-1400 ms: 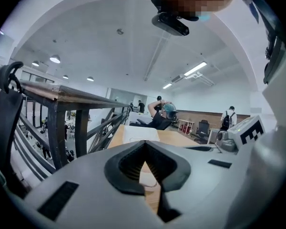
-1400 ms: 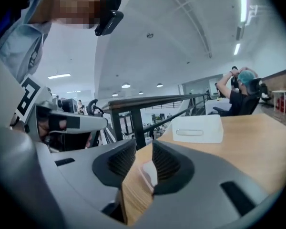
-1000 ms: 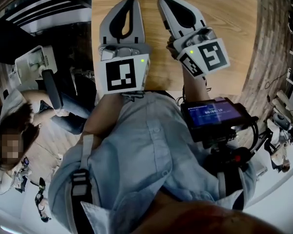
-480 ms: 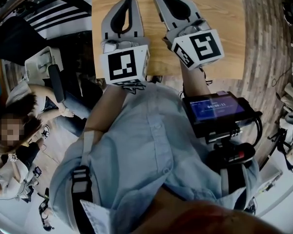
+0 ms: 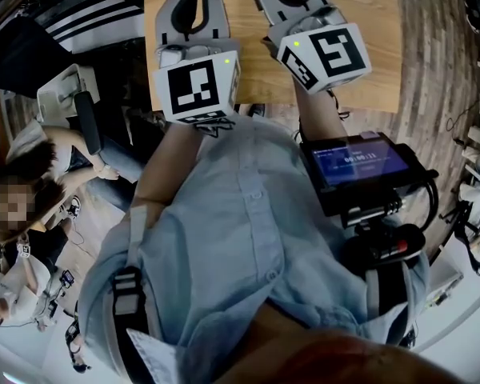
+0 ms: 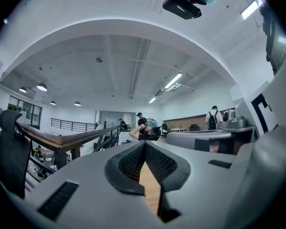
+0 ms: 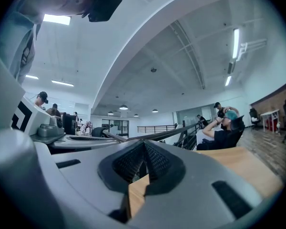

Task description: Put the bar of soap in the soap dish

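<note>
Tilted upward since earlier: left gripper and right gripper now take in more ceiling. Soap and dish, ahead before, are out of every view. Left jaws meet at tips, empty. Right jaws likewise together, nothing held. Both over table, near edge.

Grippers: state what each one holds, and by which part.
Nothing is held. The left gripper and right gripper both have jaws together at the tips, with only table showing in the gap below.
</note>
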A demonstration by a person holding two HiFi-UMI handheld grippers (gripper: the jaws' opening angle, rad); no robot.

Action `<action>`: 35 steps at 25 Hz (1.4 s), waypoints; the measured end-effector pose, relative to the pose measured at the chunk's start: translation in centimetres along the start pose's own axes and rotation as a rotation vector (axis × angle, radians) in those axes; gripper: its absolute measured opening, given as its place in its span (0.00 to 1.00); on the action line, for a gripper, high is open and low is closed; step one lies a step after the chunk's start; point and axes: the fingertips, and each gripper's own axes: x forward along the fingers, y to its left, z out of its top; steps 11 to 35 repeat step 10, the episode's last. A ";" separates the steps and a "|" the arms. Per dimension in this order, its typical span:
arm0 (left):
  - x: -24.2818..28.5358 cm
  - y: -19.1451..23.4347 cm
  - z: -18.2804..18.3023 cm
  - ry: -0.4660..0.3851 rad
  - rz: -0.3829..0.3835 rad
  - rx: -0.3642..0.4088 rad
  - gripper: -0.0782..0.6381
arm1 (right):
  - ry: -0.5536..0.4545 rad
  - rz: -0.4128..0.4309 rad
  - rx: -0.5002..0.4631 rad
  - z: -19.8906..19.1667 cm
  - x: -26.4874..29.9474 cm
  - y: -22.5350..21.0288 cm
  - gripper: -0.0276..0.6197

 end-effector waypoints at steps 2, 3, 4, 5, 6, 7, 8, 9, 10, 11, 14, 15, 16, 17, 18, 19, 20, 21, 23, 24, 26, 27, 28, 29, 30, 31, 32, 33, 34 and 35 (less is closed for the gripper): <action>-0.1 0.0 0.1 -0.002 -0.001 0.006 0.12 | 0.000 0.001 0.000 0.0 0.0 0.1 0.05; -0.1 0.0 0.1 -0.002 -0.001 0.008 0.12 | 0.000 0.001 0.000 0.1 0.0 0.1 0.05; -0.1 0.0 0.2 -0.002 -0.001 0.008 0.12 | 0.000 0.002 -0.001 0.1 0.1 0.1 0.05; -0.1 0.1 0.2 -0.003 0.000 0.008 0.12 | -0.001 0.003 -0.002 0.2 0.1 0.1 0.05; 0.0 0.1 0.2 -0.004 0.001 0.008 0.12 | -0.001 0.004 -0.004 0.2 0.1 0.2 0.05; 0.0 0.1 0.2 -0.004 0.002 0.008 0.12 | -0.002 0.005 -0.005 0.3 0.1 0.2 0.05; 0.0 0.1 0.3 -0.004 0.002 0.008 0.12 | -0.002 0.006 -0.006 0.3 0.2 0.2 0.05; 0.0 0.1 0.3 -0.005 0.001 0.008 0.12 | -0.002 0.006 -0.007 0.3 0.2 0.2 0.05; 0.1 0.1 0.3 -0.005 0.001 0.008 0.12 | -0.002 0.007 -0.007 0.3 0.2 0.2 0.05; 0.1 0.1 0.3 -0.005 0.001 0.008 0.12 | -0.002 0.007 -0.007 0.3 0.2 0.2 0.05; 0.1 0.1 0.3 -0.005 0.001 0.008 0.12 | -0.002 0.007 -0.007 0.3 0.2 0.2 0.05; 0.1 0.1 0.3 -0.005 0.001 0.008 0.12 | -0.002 0.007 -0.007 0.3 0.2 0.2 0.05; 0.1 0.1 0.3 -0.005 0.001 0.008 0.12 | -0.002 0.007 -0.007 0.3 0.2 0.2 0.05; 0.1 0.1 0.3 -0.005 0.001 0.008 0.12 | -0.002 0.007 -0.007 0.3 0.2 0.2 0.05; 0.1 0.1 0.3 -0.005 0.001 0.008 0.12 | -0.002 0.007 -0.007 0.3 0.2 0.2 0.05; 0.1 0.1 0.3 -0.005 0.001 0.008 0.12 | -0.002 0.007 -0.007 0.3 0.2 0.2 0.05; 0.1 0.1 0.3 -0.005 0.001 0.008 0.12 | -0.002 0.007 -0.007 0.3 0.2 0.2 0.05; 0.1 0.1 0.3 -0.005 0.001 0.008 0.12 | -0.002 0.007 -0.007 0.3 0.2 0.2 0.05; 0.1 0.1 0.3 -0.005 0.001 0.008 0.12 | -0.002 0.007 -0.007 0.3 0.2 0.2 0.05; 0.1 0.1 0.3 -0.005 0.001 0.008 0.12 | -0.002 0.007 -0.007 0.3 0.2 0.2 0.05; 0.1 0.1 0.3 -0.005 0.001 0.008 0.12 | -0.002 0.007 -0.007 0.3 0.2 0.2 0.05; 0.1 0.1 0.3 -0.005 0.001 0.008 0.12 | -0.002 0.007 -0.007 0.3 0.2 0.2 0.05; 0.1 0.1 0.3 -0.005 0.001 0.008 0.12 | -0.002 0.007 -0.007 0.3 0.2 0.2 0.05; 0.1 0.1 0.3 -0.005 0.001 0.008 0.12 | -0.002 0.007 -0.007 0.3 0.2 0.2 0.05; 0.1 0.1 0.3 -0.005 0.001 0.008 0.12 | -0.002 0.007 -0.007 0.3 0.2 0.2 0.05; 0.1 0.1 0.3 -0.005 0.001 0.008 0.12 | -0.002 0.007 -0.007 0.3 0.2 0.2 0.05; 0.1 0.1 0.3 -0.005 0.001 0.008 0.12 | -0.002 0.007 -0.007 0.3 0.2 0.2 0.05; 0.1 0.1 0.3 -0.005 0.001 0.008 0.12 | -0.002 0.007 -0.007 0.3 0.2 0.2 0.05; 0.1 0.1 0.3 -0.005 0.001 0.008 0.12 | -0.002 0.007 -0.007 0.3 0.2 0.2 0.05; 0.1 0.1 0.3 -0.005 0.001 0.008 0.12 | -0.002 0.007 -0.007 0.3 0.2 0.2 0.05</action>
